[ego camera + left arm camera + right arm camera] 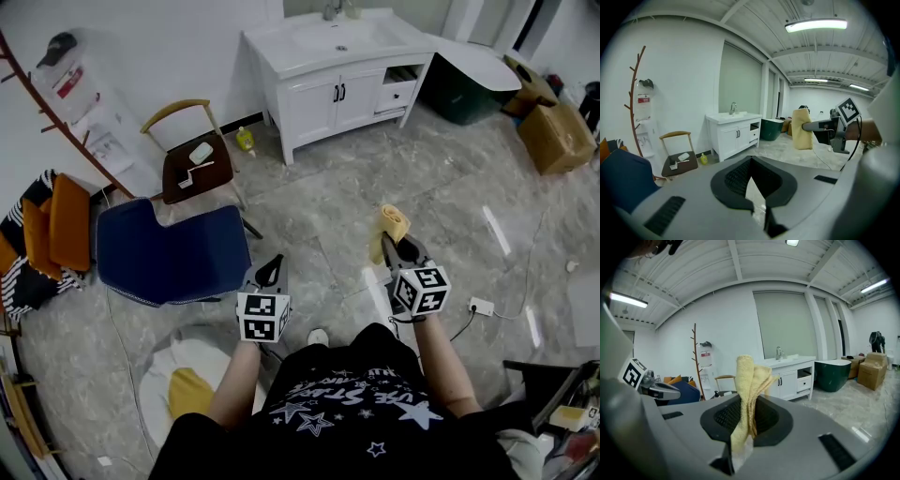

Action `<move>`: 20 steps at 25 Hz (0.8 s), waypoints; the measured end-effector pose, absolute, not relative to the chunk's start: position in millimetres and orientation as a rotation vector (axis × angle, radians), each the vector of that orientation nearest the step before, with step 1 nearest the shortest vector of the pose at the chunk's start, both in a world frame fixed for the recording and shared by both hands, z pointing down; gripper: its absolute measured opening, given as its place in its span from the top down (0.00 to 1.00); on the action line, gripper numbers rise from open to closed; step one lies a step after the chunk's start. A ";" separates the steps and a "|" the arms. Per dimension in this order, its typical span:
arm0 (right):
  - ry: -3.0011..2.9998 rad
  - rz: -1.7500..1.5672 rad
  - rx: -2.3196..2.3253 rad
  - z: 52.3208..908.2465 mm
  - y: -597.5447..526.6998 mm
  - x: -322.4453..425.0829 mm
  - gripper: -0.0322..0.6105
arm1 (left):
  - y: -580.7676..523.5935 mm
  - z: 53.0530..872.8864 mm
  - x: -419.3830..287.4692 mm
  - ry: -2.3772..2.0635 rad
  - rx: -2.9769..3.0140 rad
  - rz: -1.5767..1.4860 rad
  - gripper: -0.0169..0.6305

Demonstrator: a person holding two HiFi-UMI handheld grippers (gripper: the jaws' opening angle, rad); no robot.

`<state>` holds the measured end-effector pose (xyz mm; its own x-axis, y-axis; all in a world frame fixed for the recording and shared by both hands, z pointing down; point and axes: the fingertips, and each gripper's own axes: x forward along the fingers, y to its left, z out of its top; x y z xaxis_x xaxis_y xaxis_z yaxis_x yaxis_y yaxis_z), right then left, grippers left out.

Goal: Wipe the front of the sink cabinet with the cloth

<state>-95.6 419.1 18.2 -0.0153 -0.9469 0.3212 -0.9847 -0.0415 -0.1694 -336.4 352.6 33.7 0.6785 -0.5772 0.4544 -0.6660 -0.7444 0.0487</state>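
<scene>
Fingers: right gripper (393, 247) pinches cloth (391, 225), left gripper (273, 263) closed, empty. Sink cabinet (333, 98) well ahead, chair (195, 159) beside it, blue seat (173, 251) nearer.

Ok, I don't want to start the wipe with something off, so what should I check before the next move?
1. Grip: ok. The yellow cloth sits clamped in the right tool.
2. Spare hand: ok. The left tool is shut on nothing.
3. Reach: not ok. The sink cabinet stands well across the floor from both tools.
4. Path: ok. The chair and the bottle stand left of the cabinet, off the straight line.
5. Front closed: ok. Both doors look shut.
6. Dampness of the cloth: cannot tell.
</scene>
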 end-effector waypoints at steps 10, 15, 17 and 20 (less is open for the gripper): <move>-2.066 0.587 2.188 27.9 367.7 -60.0 0.86 | 307.2 46.5 -338.5 -1.034 2.637 0.655 0.95; -2.104 0.610 2.151 45.8 303.6 -20.0 0.86 | 264.2 59.6 -317.2 -1.093 2.584 0.696 0.95; -2.127 0.620 2.121 58.9 264.3 1.7 0.86 | 236.1 67.3 -305.3 -1.140 2.543 0.713 0.95; -2.153 0.634 2.065 81.6 197.2 40.6 0.86 | 181.2 76.0 -275.6 -1.220 2.491 0.719 0.95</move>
